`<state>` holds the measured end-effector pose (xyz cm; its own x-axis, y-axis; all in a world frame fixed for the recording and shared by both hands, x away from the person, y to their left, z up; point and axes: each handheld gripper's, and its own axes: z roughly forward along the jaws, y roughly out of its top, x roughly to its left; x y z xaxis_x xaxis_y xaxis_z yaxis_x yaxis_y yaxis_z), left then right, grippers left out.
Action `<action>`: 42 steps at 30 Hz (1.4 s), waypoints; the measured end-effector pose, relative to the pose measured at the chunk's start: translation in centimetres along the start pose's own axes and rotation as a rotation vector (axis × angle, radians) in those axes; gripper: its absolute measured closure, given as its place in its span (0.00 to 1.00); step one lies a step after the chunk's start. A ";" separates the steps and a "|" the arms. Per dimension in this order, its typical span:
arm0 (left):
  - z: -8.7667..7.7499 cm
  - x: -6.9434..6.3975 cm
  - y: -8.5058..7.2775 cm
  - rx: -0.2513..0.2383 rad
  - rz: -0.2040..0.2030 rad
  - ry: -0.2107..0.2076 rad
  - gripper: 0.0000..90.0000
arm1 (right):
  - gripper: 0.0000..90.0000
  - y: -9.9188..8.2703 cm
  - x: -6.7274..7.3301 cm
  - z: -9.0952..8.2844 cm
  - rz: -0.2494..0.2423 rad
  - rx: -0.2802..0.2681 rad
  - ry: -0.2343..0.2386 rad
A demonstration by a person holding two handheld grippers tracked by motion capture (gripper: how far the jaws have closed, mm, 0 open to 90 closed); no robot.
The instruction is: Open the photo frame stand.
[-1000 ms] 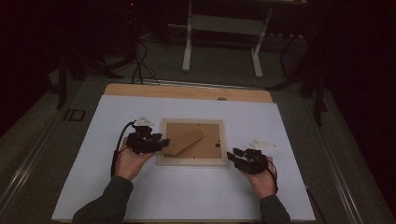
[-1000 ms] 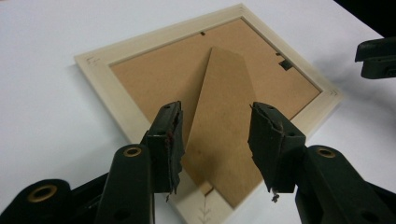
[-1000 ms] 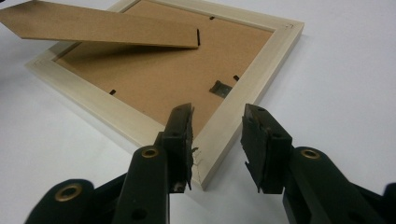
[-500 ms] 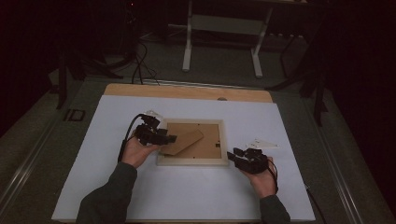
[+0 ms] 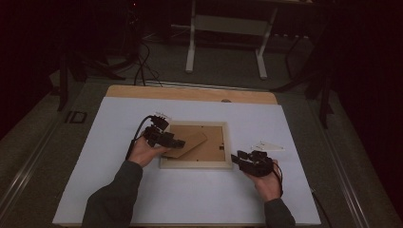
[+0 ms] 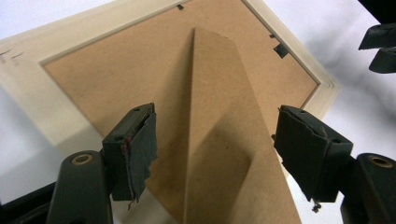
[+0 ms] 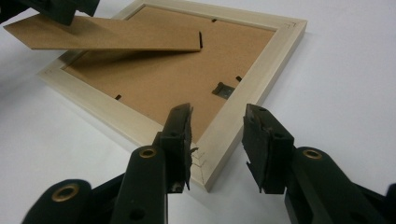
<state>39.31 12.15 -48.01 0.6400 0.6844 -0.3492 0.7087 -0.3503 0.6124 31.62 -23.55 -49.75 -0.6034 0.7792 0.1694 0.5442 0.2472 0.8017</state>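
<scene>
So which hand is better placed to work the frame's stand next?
Probably the left: its hand-held gripper has just been opening and straddles the raised stand, while the right hand-held gripper sits at the frame corner.

The left tongs (image 5: 178, 142) moved over the frame's stand (image 5: 190, 144), jaws just opening.

Looking like some kind of lab or recording studio setup, not anybody's home. A white sheet (image 5: 199, 199) is covering a wooden tabletop (image 5: 190, 93) in the middle of the frame, and everything around it is sitting in the dark. Cables (image 5: 142, 66) are trailing over the grey floor at upper left, and the white legs of a stand (image 5: 225, 45) are showing at top centre.
</scene>
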 end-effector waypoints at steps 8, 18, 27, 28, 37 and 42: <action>1.4 -0.3 0.4 0.047 0.029 0.002 0.32 | 0.68 -0.1 -0.1 0.0 0.004 0.005 -0.002; 2.5 -0.9 0.7 0.103 0.068 -0.017 0.29 | 0.68 -0.2 -0.1 0.2 -0.002 0.012 -0.007; 3.2 -1.1 0.8 0.137 0.085 -0.004 0.38 | 0.68 -0.2 -0.1 0.3 -0.002 0.013 -0.009; 3.3 -1.1 0.8 0.141 0.088 -0.005 0.39 | 0.68 -0.2 -0.1 0.3 -0.001 0.014 -0.009; 3.7 -1.4 0.8 0.165 0.109 0.022 0.41 | 0.68 -0.2 -0.3 0.2 0.004 0.008 -0.012; 3.7 -1.5 0.7 0.162 0.118 0.032 0.42 | 0.68 -0.3 -0.3 0.2 0.006 0.012 -0.013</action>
<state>39.98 8.46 -49.69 0.7132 0.6520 -0.2575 0.6698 -0.5255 0.5247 31.78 -23.70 -50.16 -0.5928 0.7879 0.1670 0.5549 0.2492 0.7937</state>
